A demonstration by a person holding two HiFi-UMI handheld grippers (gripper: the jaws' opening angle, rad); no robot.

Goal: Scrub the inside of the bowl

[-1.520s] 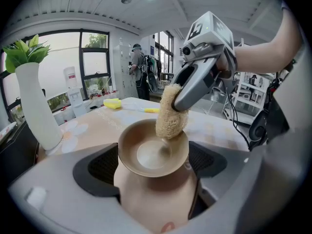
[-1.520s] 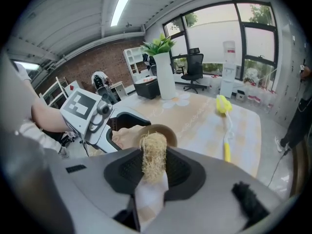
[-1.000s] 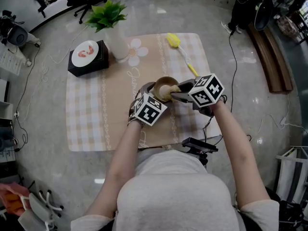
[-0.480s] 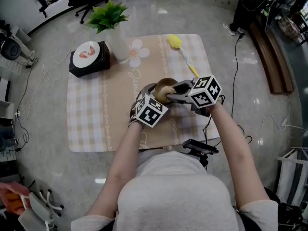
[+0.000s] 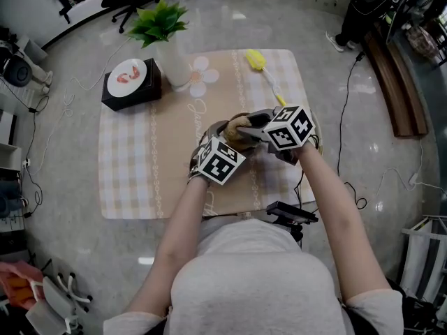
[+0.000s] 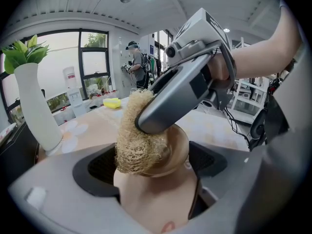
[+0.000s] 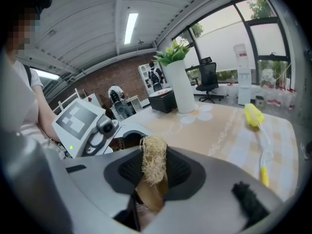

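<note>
Shifted leftward, our right claw (image 7: 152, 177) presses its clamped loofah (image 6: 134, 140) into the bowl (image 6: 146, 206) our left claw (image 6: 155, 179) grips; scrubbing seems underway.

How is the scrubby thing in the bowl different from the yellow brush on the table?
The scrubber is tan and stringy; the yellow brush is bright and has a long handle. The scrubber is pinched in the right gripper and pressed into the bowl; the yellow brush lies untouched on the cloth. Both look made for scrubbing.
</note>
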